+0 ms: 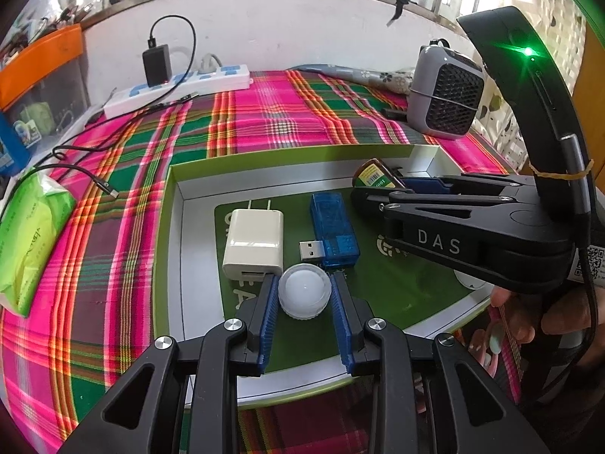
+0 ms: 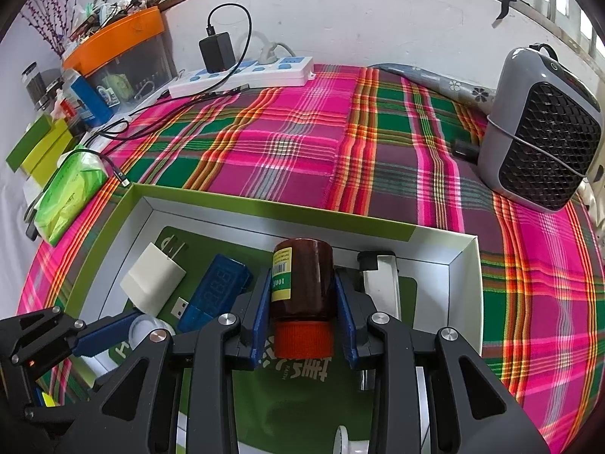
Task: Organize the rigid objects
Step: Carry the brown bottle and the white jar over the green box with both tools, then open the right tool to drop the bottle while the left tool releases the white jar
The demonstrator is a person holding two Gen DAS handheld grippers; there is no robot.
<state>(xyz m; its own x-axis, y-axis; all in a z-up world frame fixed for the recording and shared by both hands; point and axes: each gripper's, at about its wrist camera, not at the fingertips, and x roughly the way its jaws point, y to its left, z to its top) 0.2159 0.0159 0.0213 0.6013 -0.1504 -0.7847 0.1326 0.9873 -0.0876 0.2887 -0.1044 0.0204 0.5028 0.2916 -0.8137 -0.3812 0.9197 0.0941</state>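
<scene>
The left claw [image 1: 304,295] is seen spread around a small translucent white plastic dome cap [image 1: 304,290], pads just beside its ribbed rim, near the front edge of the green-rimmed cardboard box tray [image 1: 189,234]. The cap is judged light, stiff, slippery; the ribbed rim is advised. The right claw [image 2: 302,295] flanks a lying brown, orange-capped plastic bottle [image 2: 302,283] by the tray's far wall; contact cannot be told.

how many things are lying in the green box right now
5 visible: white charger left, blue usb tester beside it, white cap between left gripper, brown bottle between right gripper, lighter far right. Grippers may hide more.
</scene>
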